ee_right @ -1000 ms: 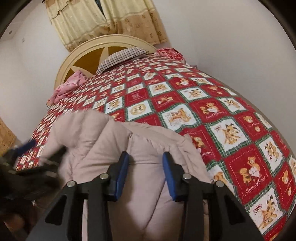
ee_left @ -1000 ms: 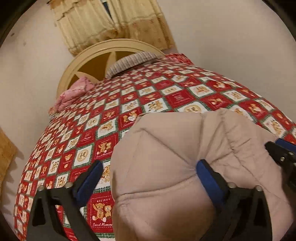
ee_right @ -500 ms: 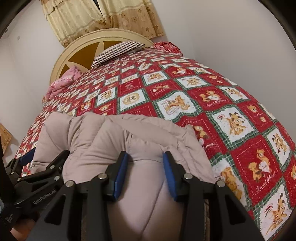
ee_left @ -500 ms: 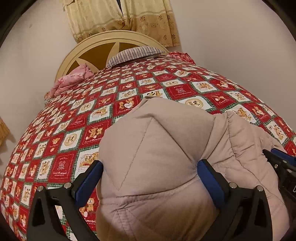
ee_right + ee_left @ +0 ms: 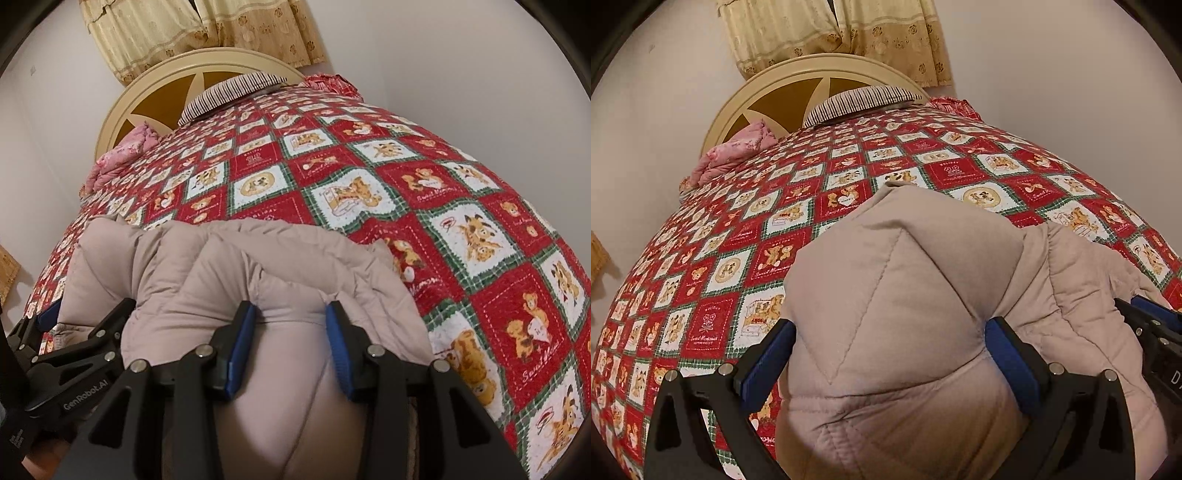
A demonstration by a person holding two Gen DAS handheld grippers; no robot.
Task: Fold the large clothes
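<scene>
Both grippers clamp our puffy beige quilted jacket [image 5: 894, 314] at 6 o'clock on the red teddy-print bedspread [image 5: 746, 236]: left gripper [image 5: 886, 350], right gripper [image 5: 291, 343]. Mid-fold; next, lay flat, release.

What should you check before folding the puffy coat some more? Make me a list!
1. Left hand-held gripper clamped on the puffy coat: ok.
2. Right hand-held gripper clamped on the coat: ok.
3. Bedspread ahead free of clutter: ok.
4. Striped pillow and pink bundle well away from the coat: ok.
5. Coat lying flat: not ok, it is bunched.
6. Sleeves tucked in: cannot tell.
</scene>
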